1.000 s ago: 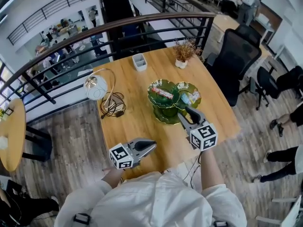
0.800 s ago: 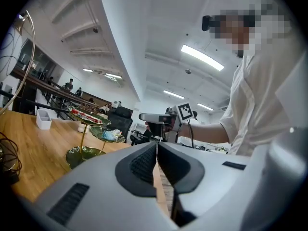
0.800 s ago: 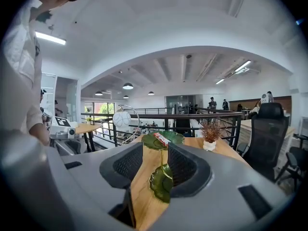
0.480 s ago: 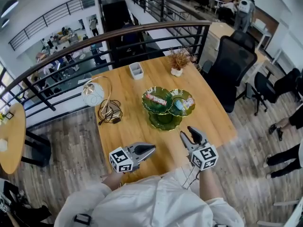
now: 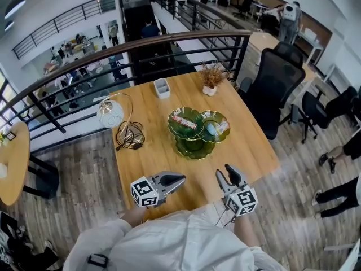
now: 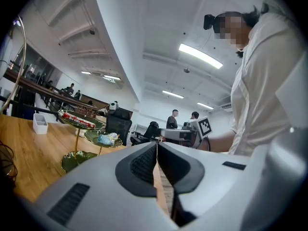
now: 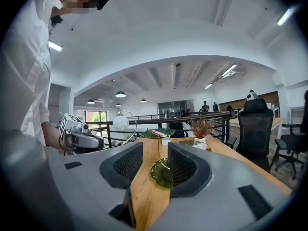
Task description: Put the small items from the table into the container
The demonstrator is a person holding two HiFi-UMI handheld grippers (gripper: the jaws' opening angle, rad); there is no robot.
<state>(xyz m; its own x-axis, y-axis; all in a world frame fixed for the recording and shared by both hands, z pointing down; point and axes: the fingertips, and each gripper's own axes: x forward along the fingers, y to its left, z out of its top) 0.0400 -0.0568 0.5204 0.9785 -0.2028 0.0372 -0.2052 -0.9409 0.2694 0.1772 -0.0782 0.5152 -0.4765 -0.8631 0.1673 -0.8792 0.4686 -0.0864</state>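
A green leaf-shaped tiered dish (image 5: 193, 145) stands mid-table. A red-and-white wrapped snack (image 5: 183, 121) lies on its top tier, and blue and white packets (image 5: 217, 127) lie on the right tier. My left gripper (image 5: 181, 178) hovers near the table's front edge, jaws shut with nothing between them. My right gripper (image 5: 225, 171) is open and empty, apart from the dish and pointing toward it. In the right gripper view the dish's base (image 7: 161, 172) shows between the open jaws of that gripper (image 7: 155, 153). The left gripper view shows the dish (image 6: 79, 124) off to the left of the closed gripper (image 6: 156, 146).
At the table's left are a globe lamp (image 5: 110, 110) and a coiled cable (image 5: 131, 134). A small white box (image 5: 162, 87) and a potted dry plant (image 5: 211, 79) stand at the far edge. A black office chair (image 5: 276, 78) is at the right, with a railing (image 5: 141, 38) behind.
My right gripper has drawn back from the dish toward the near table edge, still open and empty. The left gripper has hardly moved.
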